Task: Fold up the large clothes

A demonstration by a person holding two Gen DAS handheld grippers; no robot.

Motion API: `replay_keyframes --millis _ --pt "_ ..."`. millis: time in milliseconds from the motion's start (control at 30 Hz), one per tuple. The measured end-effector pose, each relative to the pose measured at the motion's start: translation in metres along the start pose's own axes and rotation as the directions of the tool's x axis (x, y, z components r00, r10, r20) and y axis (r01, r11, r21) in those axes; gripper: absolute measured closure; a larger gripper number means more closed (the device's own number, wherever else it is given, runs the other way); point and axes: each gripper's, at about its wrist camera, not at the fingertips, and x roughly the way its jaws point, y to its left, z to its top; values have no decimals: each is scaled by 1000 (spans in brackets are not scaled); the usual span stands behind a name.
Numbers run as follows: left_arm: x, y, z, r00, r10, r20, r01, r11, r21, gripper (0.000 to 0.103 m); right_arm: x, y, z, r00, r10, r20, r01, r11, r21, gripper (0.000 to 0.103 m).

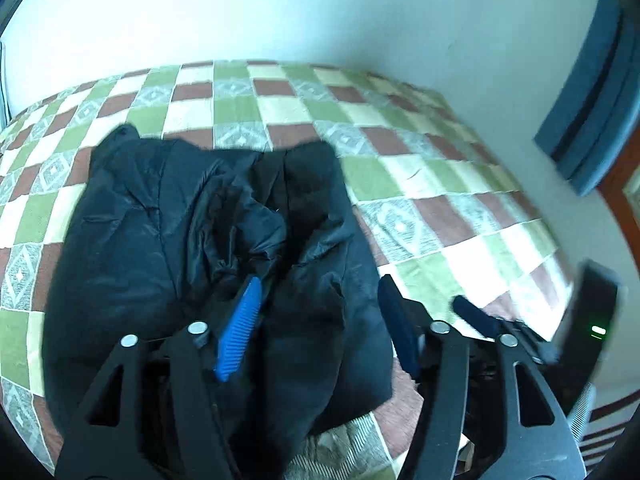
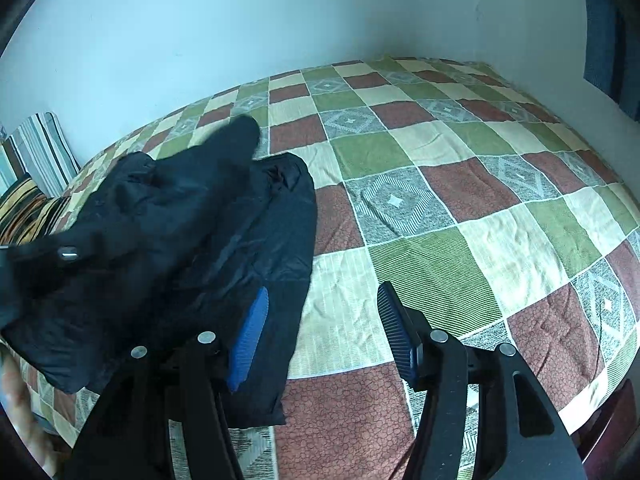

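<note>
The black jacket (image 1: 208, 240) lies bunched on the bed (image 1: 440, 184), near its front edge and toward the left side, its puffy panels partly doubled over one another and a loose tongue of lining rumpled along the middle. The left tool (image 1: 316, 320) hovers over the near hem with its jaws spread wide and nothing between them; the right tool (image 2: 324, 332) is likewise wide and empty, its left finger above the jacket's right edge and its right finger over bare quilt. Judging from this, the garment is only roughly gathered and the step in hand looks like taking a fresh hold for the next fold. To do it well, each tool would best pinch a single outer corner or hem edge rather than the heaped middle, since slippery padded cloth tends to slide and drag the layers beneath; lifting both sides evenly and laying them over flat should keep the fold square. Around it, the checked quilt stretches well beyond the jacket to the right, giving room to spread. Striped pillows (image 2: 36, 168) sit near the jacket's far left side against the wall (image 2: 200, 40), and could crowd any fold that way. The blurred right tool shows at the lower right of the left view.
</note>
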Motion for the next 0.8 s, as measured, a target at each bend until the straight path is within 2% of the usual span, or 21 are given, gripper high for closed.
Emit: replay_keyframes --millis 67,133,300,467,600,733,800 --pt "-19 3 -1 999 -2 36 1 1000 16 37 -6 4 2 1000 12 9 -12 1000 -1 46" --pt "-36 15 -2 998 26 65 -27 1000 14 36 -11 9 5 1000 23 18 -23 1000 -5 46" --pt "-63 73 -10 983 143 112 -137 989 -59 32 -28 28 14 996 75 47 -74 997 -20 46" --pt "-70 137 -21 968 234 91 -216 961 -172 32 -39 56 25 990 124 63 -120 991 -60 46" --pt "-70 174 -34 956 284 70 -264 941 -212 30 -38 85 32 985 168 47 -163 982 -99 44" --pt "-60 194 -43 964 265 37 -249 939 -238 30 -23 116 31 980 200 -12 -200 971 -131 38" --pt "-57 196 -47 966 256 31 -242 941 -237 30 -10 130 27 984 173 -53 -179 971 -158 36"
